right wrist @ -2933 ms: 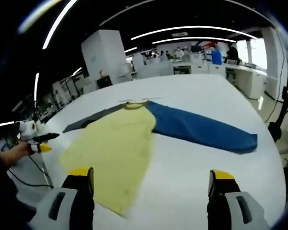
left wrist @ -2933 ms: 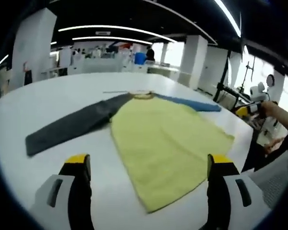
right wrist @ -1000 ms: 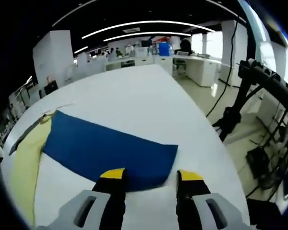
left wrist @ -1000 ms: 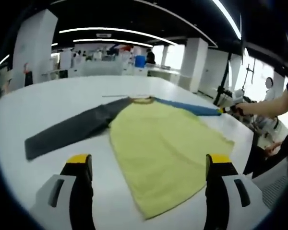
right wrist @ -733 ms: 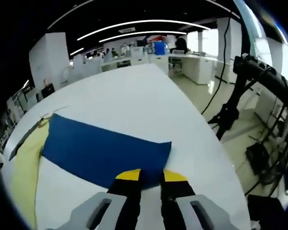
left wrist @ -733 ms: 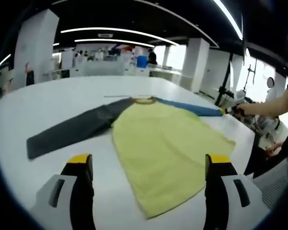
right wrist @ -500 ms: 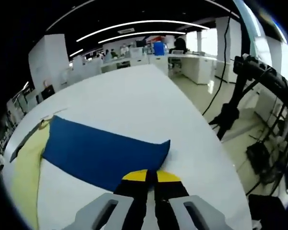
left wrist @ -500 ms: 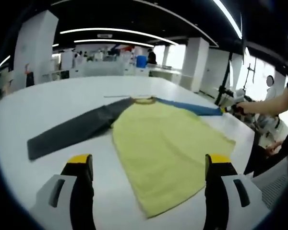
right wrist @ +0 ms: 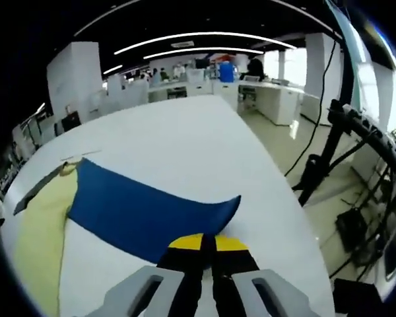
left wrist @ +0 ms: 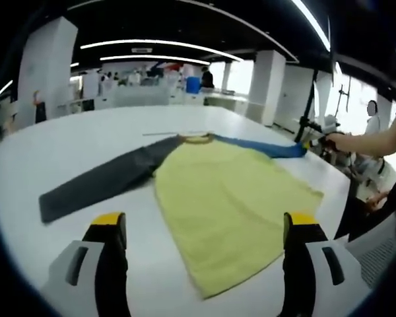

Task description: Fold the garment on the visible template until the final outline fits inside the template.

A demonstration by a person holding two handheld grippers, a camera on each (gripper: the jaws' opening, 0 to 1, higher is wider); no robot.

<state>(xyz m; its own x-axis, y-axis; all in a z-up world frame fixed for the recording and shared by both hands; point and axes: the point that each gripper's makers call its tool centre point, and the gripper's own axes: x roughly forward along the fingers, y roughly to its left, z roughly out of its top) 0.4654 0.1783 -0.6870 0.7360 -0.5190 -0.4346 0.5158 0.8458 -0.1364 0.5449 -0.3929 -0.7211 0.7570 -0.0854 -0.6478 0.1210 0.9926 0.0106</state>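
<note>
A shirt with a yellow body (left wrist: 231, 201), a dark grey sleeve (left wrist: 99, 185) and a blue sleeve (right wrist: 142, 211) lies spread on a white table (left wrist: 72, 139). In the right gripper view my right gripper (right wrist: 207, 243) is shut on the cuff end of the blue sleeve, whose edge lifts and curls off the table. That gripper (left wrist: 315, 142) also appears far right in the left gripper view, held by a hand at the blue sleeve's tip (left wrist: 287, 149). My left gripper (left wrist: 201, 231) hangs open above the shirt's hem, holding nothing.
The table's rounded edge (right wrist: 297, 224) drops off close to the right of the blue sleeve, with black stands and cables (right wrist: 356, 152) on the floor beyond. A person's arm (left wrist: 376, 142) reaches in at the right. Desks and pillars stand far behind.
My right gripper went from open around the blue sleeve's cuff to shut on it, and the cuff edge has lifted off the table. The left gripper has stayed open in place.
</note>
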